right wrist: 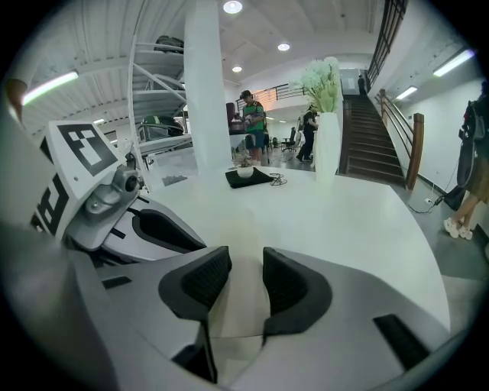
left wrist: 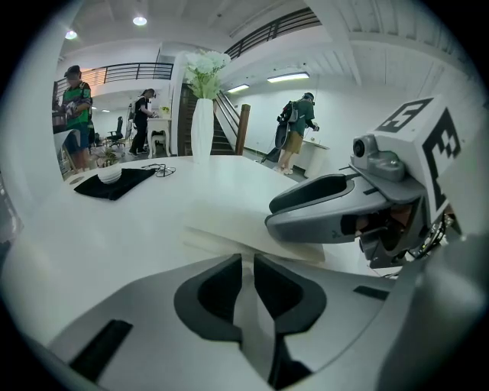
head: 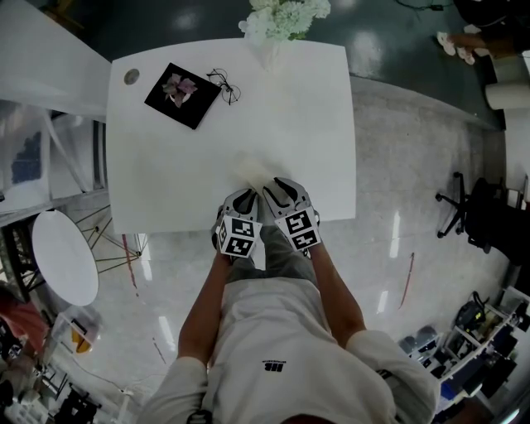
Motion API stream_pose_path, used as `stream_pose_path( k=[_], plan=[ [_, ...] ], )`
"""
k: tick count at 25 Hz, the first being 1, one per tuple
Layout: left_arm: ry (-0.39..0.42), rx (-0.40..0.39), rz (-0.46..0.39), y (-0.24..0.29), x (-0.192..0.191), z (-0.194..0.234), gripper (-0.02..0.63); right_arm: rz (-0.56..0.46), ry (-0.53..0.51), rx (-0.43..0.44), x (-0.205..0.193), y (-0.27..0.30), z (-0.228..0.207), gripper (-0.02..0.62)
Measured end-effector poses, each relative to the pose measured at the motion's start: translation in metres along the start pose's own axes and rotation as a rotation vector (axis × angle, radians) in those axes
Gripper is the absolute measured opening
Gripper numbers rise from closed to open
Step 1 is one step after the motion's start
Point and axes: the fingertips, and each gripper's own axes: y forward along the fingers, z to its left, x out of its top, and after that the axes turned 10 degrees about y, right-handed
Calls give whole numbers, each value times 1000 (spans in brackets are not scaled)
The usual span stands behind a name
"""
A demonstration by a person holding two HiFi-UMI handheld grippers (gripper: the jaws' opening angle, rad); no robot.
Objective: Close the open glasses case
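Glasses case (head: 252, 170) on table (head: 290, 108), gripper views alone show left hand-held gripper (left wrist: 247, 260) pinching it, right hand-held gripper (right wrist: 246, 256) spread

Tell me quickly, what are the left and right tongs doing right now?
Left tongs: closed on the glasses case.
Right tongs: open, glasses case between them, not gripped.

1. Two grippers: left gripper (head: 247, 197) and right gripper (head: 278, 185), side by side at the table's near edge.
2. One glasses case (head: 252, 170), pale, just beyond them.
3. One white table (head: 306, 99); one oval side table (head: 65, 257), left.
4. One black mat (head: 195, 112), far left.
5. One pair of wire glasses (head: 225, 85), beside the mat.
6. One vase of white flowers (head: 286, 16), far edge.
7. One grey disc (head: 132, 77), far left corner.
8. One office chair (head: 464, 207), right.
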Motion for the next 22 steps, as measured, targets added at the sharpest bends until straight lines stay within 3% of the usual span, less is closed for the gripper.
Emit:
stream_pose_path(
  k=[10, 22],
  plan=[
    [11, 17, -44, -24, 4, 9, 67, -31, -3, -68, -4, -5, -4, 162],
    [60, 73, -239, -98, 39, 25, 129, -171, -28, -121, 44, -69, 36, 163]
  ],
)
